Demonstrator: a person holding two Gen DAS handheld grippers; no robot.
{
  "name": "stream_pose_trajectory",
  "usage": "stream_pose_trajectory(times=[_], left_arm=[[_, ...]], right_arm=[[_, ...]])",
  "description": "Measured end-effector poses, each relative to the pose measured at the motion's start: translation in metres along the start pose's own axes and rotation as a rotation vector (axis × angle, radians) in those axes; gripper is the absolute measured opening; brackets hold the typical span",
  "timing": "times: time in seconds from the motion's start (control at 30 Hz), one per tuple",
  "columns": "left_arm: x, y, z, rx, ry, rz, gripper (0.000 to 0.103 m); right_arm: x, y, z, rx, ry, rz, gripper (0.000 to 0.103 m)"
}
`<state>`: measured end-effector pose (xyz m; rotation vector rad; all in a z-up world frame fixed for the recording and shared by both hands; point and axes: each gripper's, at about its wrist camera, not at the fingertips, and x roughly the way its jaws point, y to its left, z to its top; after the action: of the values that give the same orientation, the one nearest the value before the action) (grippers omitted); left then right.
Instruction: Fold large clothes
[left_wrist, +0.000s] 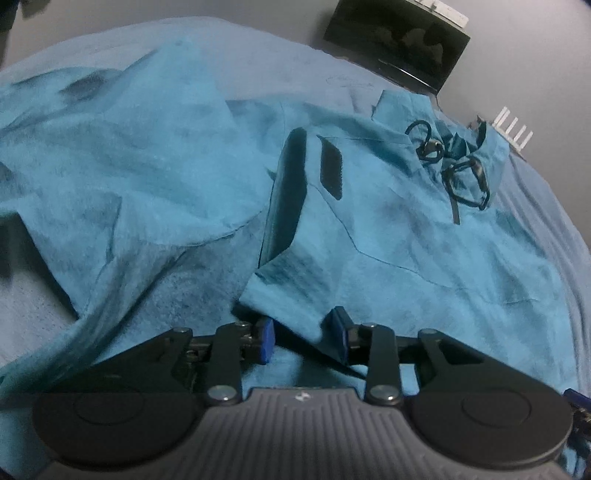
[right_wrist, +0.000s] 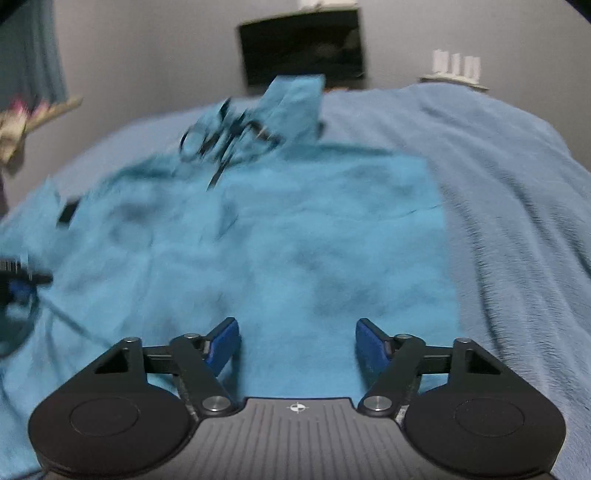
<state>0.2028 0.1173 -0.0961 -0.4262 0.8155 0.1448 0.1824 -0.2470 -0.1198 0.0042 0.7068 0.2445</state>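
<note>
A teal garment (left_wrist: 406, 229) with a dark drawstring (left_wrist: 458, 166) lies spread on a bed covered by a pale blue blanket (right_wrist: 498, 177). The left claw (left_wrist: 304, 338) is partly open, its blue pads on either side of a fold of the teal cloth, not pressing it. The right claw (right_wrist: 297, 345) stands wide open just above the flat cloth, holding nothing. Only the left view shows a bunched heap of teal fabric to the left. Only the right view, which is blurred, shows the garment's straight right edge against the blanket
</note>
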Motion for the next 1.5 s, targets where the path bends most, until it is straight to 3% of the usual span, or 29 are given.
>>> stream_pose_trajectory(times=[0.13, 0.3, 0.43, 0.53, 0.63, 0.73, 0.9, 1.03, 1.13, 1.23, 1.3, 1.43, 1.5], left_arm=[[0.005, -0.002, 0.001, -0.002, 0.001, 0.0, 0.032], [0.004, -0.003, 0.002, 0.001, -0.004, -0.003, 0.034], [-0.006, -0.005, 0.002, 0.016, -0.031, 0.011, 0.045], [-0.023, -0.017, 0.006, 0.104, -0.121, 0.088, 0.07], [-0.044, -0.029, 0.01, 0.217, -0.241, 0.14, 0.078], [-0.062, -0.028, 0.016, 0.243, -0.304, 0.13, 0.088], [-0.085, -0.01, 0.036, 0.263, -0.39, 0.182, 0.09], [-0.101, 0.027, 0.042, 0.173, -0.53, 0.295, 0.097], [-0.102, 0.061, 0.055, 0.056, -0.497, 0.347, 0.097], [-0.099, 0.102, 0.066, -0.135, -0.479, 0.383, 0.097], [-0.092, 0.126, 0.073, -0.209, -0.471, 0.461, 0.097], [-0.084, 0.164, 0.079, -0.239, -0.482, 0.611, 0.097], [-0.08, 0.184, 0.081, -0.258, -0.477, 0.627, 0.097]], right_arm=[[0.016, 0.016, -0.007, -0.093, 0.064, -0.059, 0.073], [0.005, 0.019, -0.004, -0.097, 0.026, -0.082, 0.076], [-0.007, 0.015, -0.001, -0.074, -0.028, -0.08, 0.083], [-0.01, 0.011, 0.001, -0.067, -0.049, -0.077, 0.085], [-0.013, 0.01, 0.004, -0.07, -0.077, -0.076, 0.092], [-0.021, 0.012, 0.007, -0.076, -0.145, -0.09, 0.101], [-0.038, 0.01, 0.014, -0.033, -0.284, -0.151, 0.103], [-0.051, 0.001, 0.018, 0.069, -0.367, -0.167, 0.103], [-0.056, -0.004, 0.02, 0.123, -0.39, -0.133, 0.103], [-0.056, -0.006, 0.02, 0.155, -0.359, -0.098, 0.103], [-0.055, -0.004, 0.021, 0.159, -0.343, -0.06, 0.103], [-0.06, 0.004, 0.021, 0.144, -0.344, -0.013, 0.103], [-0.06, 0.007, 0.021, 0.151, -0.336, 0.015, 0.103]])
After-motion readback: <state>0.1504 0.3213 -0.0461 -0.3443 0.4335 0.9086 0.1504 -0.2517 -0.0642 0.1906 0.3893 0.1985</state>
